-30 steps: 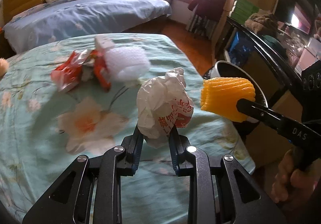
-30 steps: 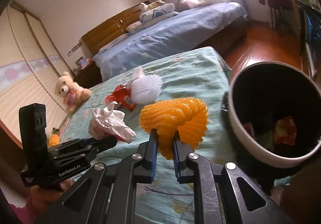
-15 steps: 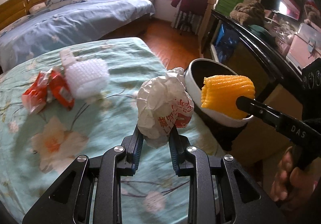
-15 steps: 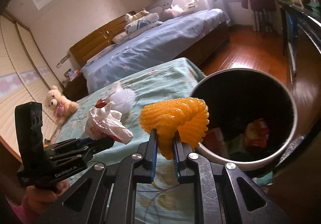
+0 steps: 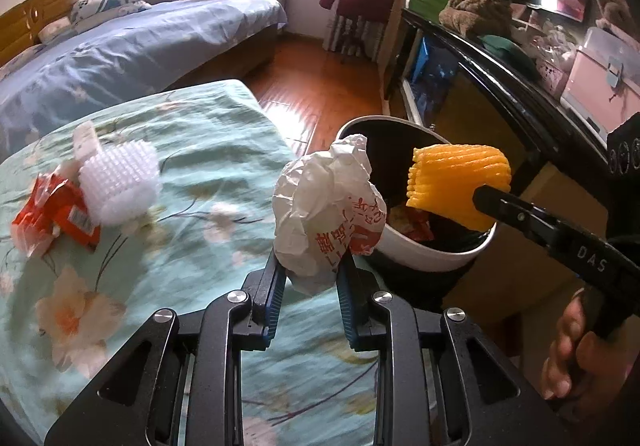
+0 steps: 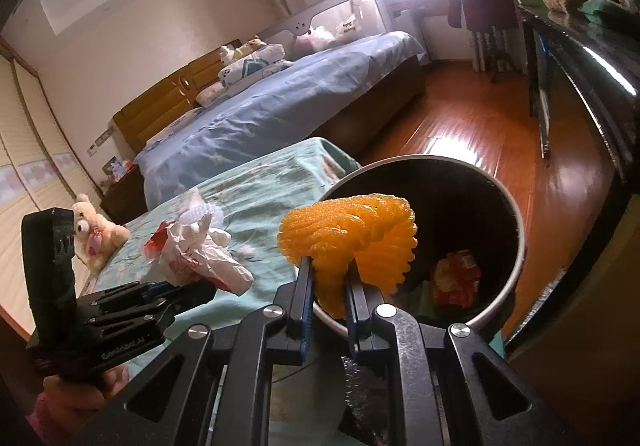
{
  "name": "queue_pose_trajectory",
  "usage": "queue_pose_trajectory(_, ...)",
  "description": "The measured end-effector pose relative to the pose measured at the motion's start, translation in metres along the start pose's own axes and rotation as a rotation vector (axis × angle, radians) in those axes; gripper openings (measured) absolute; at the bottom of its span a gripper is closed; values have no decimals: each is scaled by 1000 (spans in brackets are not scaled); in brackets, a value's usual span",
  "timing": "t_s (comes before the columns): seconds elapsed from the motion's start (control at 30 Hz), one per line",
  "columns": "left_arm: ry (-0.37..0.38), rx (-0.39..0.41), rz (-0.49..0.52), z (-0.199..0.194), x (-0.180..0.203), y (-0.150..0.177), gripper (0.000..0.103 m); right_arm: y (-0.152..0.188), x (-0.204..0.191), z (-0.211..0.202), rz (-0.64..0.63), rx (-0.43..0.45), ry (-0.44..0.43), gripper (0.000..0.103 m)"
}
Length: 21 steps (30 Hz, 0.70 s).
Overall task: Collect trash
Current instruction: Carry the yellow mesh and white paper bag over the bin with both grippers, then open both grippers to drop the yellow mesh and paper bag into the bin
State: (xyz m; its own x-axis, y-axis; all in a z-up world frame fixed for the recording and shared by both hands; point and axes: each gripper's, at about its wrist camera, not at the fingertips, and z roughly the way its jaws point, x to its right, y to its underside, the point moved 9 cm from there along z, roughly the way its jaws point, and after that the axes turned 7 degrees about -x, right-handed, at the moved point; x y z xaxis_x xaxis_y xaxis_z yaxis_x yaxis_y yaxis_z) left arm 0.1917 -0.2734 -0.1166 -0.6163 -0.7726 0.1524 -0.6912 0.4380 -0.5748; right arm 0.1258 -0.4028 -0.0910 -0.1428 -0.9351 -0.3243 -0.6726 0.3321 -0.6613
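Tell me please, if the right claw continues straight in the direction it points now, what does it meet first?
Probably the inside of the trash bin: the right claw, shut on the orange foam net, aims into its open mouth. Depth is uncertain.

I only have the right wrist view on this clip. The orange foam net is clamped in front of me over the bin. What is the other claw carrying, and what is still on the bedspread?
Observer: The left claw is shut on a crumpled white paper wrapper with red print.
Operator: Is that wrapper over the bin as well?
Observer: Not quite; in the left wrist view it sits at the near edge of the round white-rimmed black trash bin, overlapping the rim.
Operator: And what remains on the bed?
Observer: A white foam fruit net and a torn red snack wrapper lie side by side on the teal floral bedspread.
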Motion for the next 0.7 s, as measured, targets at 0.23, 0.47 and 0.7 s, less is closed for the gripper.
queue_pose_trajectory(0.23, 4, -9, 32, 9, 14, -9, 23, -1, 14, 1, 14, -1, 23, 14)
queue_pose_trajectory(0.47, 13, -15, 49, 15, 26, -17, 23, -5, 29, 0, 40, 7, 47, 14)
queue_pose_trajectory(0.7, 14, -25, 59, 23, 33, -24, 23, -7, 36, 1, 49, 11, 70, 15)
